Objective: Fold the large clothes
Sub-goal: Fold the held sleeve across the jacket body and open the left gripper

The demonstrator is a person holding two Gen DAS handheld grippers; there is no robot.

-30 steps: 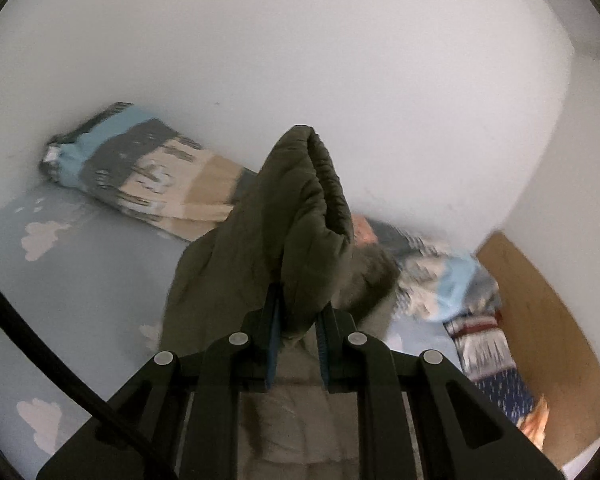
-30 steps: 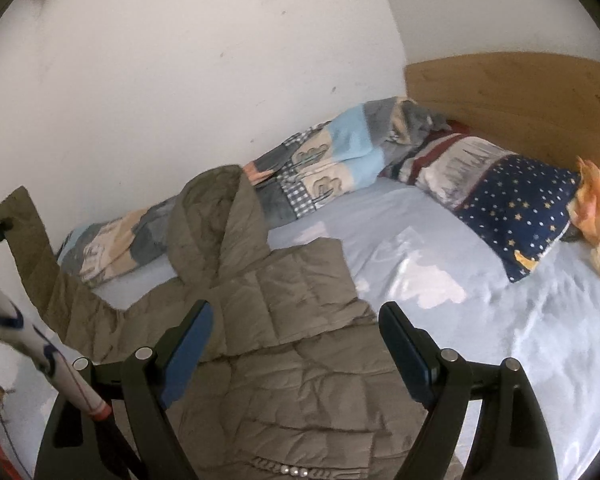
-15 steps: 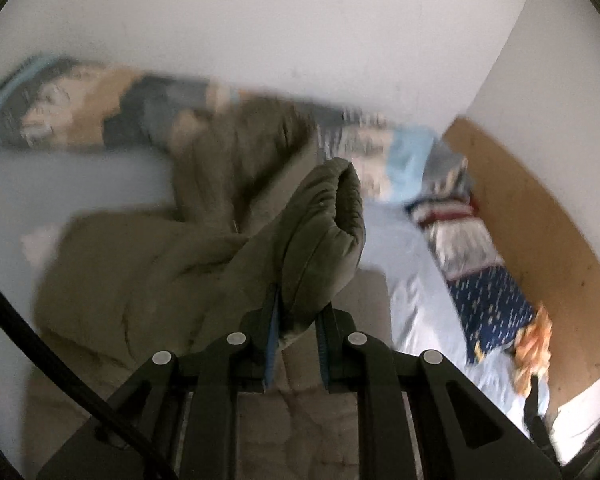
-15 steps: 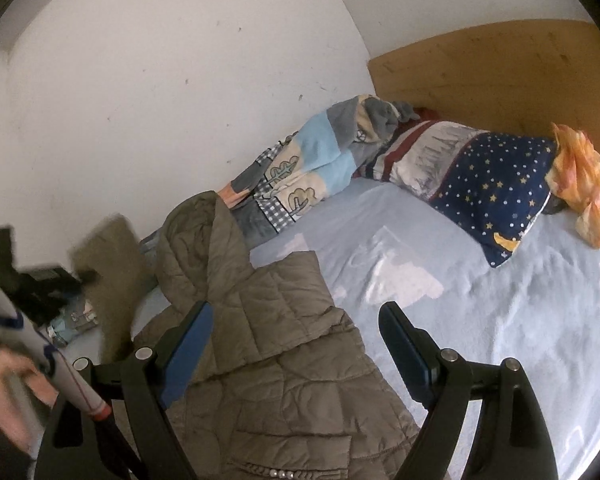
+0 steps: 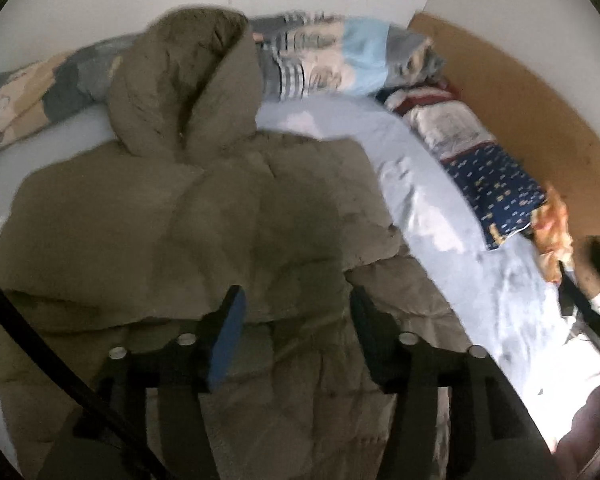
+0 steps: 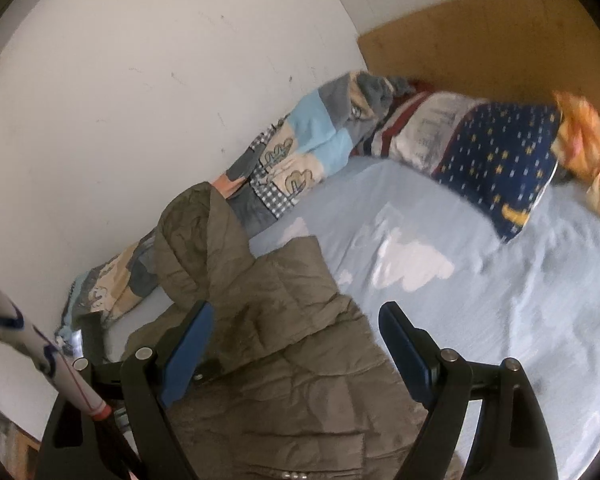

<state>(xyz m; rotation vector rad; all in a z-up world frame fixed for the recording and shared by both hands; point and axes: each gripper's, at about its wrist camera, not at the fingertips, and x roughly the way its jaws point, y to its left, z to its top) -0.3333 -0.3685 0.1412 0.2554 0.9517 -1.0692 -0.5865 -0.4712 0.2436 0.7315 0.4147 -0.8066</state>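
An olive padded jacket [image 6: 284,344] lies on the bed [image 6: 500,320], which has a light blue sheet with white clouds. The hood of the jacket points toward the white wall [image 6: 160,100]. The right gripper [image 6: 296,344] is above the jacket with its jaws wide apart, and they do not press on the cloth. Beyond the jacket, along the wall, lies a patterned blanket [image 6: 300,160]. Further from the jacket, a dark blue pillow [image 6: 500,160] with stars rests near the wooden headboard [image 6: 480,48], and an orange cloth [image 6: 588,144] is just beside it.
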